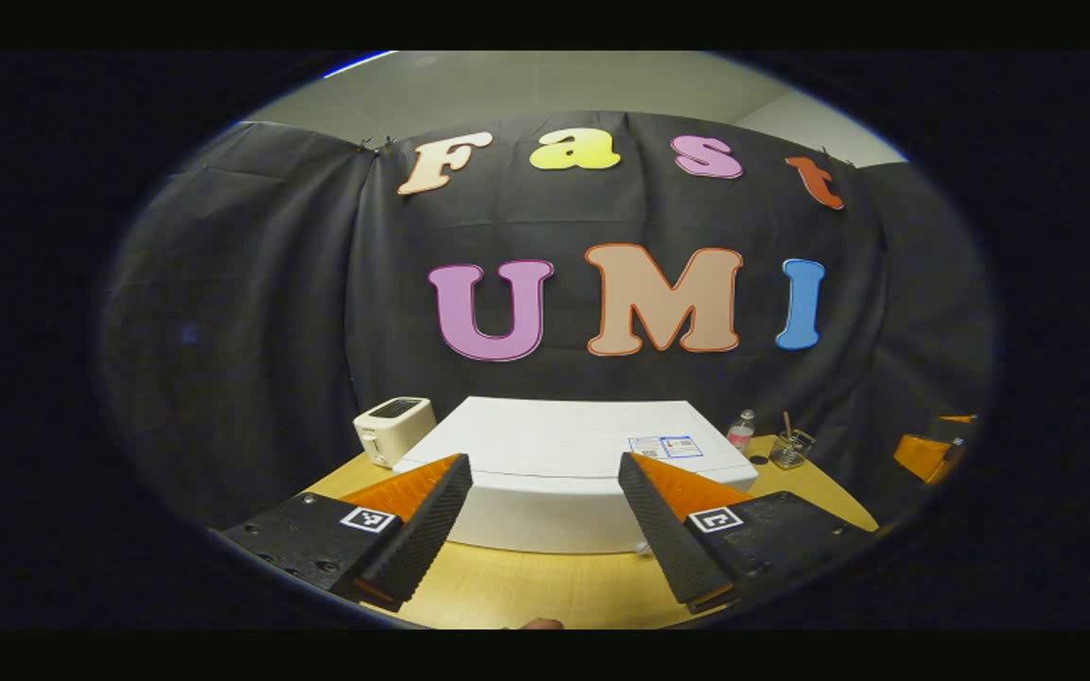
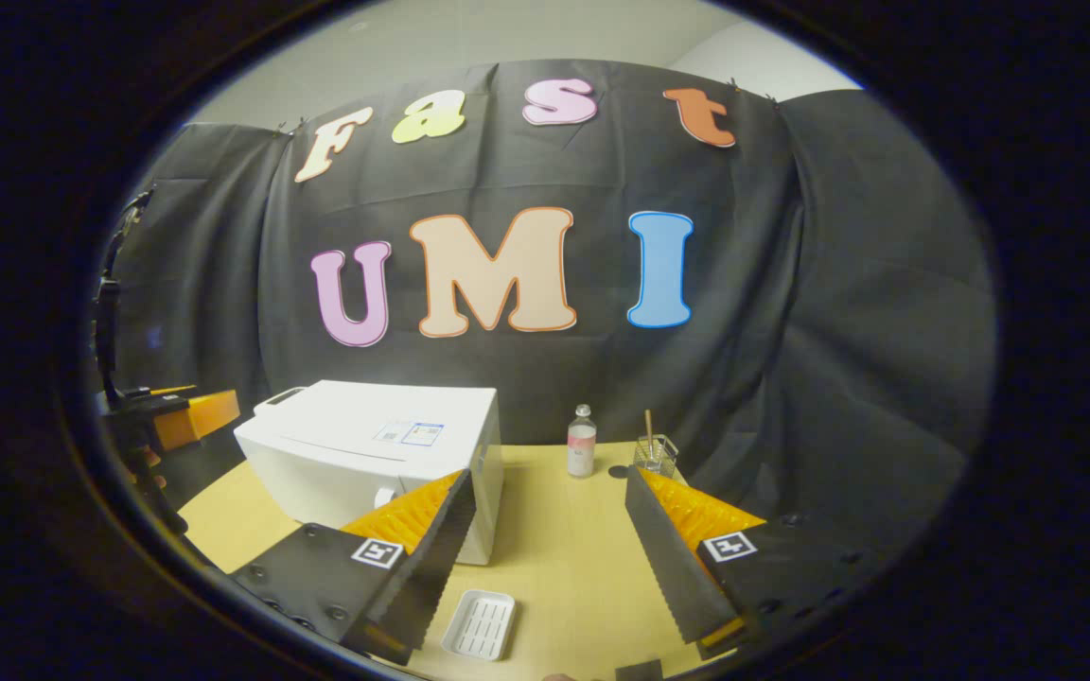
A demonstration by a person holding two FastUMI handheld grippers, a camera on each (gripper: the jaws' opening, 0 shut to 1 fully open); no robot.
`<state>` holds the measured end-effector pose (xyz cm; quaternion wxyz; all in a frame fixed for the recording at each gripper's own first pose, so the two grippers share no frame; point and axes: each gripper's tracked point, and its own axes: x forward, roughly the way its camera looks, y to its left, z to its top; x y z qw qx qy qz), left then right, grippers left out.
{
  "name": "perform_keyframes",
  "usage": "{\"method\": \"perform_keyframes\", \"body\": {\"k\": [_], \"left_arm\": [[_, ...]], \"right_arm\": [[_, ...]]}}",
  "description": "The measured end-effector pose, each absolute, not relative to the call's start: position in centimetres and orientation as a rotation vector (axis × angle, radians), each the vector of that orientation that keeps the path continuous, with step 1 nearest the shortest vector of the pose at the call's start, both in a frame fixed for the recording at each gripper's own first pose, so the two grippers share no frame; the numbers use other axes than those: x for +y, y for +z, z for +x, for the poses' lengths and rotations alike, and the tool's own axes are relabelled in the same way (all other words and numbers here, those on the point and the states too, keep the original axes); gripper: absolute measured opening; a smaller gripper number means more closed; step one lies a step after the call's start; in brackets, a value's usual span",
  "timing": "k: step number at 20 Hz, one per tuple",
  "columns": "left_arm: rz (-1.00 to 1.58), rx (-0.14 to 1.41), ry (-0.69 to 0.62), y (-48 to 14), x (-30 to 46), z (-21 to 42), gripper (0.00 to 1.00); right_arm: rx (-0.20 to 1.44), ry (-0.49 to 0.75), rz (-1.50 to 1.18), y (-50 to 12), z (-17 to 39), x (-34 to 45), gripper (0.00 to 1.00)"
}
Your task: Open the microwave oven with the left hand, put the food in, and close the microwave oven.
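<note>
My left fingers (image 1: 545,530) are spread before the closed microwave (image 1: 573,463); I should reach its door edge squarely.

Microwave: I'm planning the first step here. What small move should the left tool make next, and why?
Probably lower the left tool toward the front of the microwave. The tool is open, holding nothing, above the white top, and the door looks closed, so opening comes first. The tray waits on the table.
</note>
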<state>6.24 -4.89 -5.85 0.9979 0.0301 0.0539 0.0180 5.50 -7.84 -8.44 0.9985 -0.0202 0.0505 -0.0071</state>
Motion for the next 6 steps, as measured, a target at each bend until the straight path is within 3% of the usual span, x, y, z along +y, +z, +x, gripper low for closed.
{"method": "perform_keyframes", "body": {"k": [6], "left_arm": [[0.055, 0.125, 0.030, -6.39, -5.15, 6.61, 0.96]], "right_arm": [[0.099, -0.018, -0.029, -8.23, 5.31, -8.02, 0.92]]}}
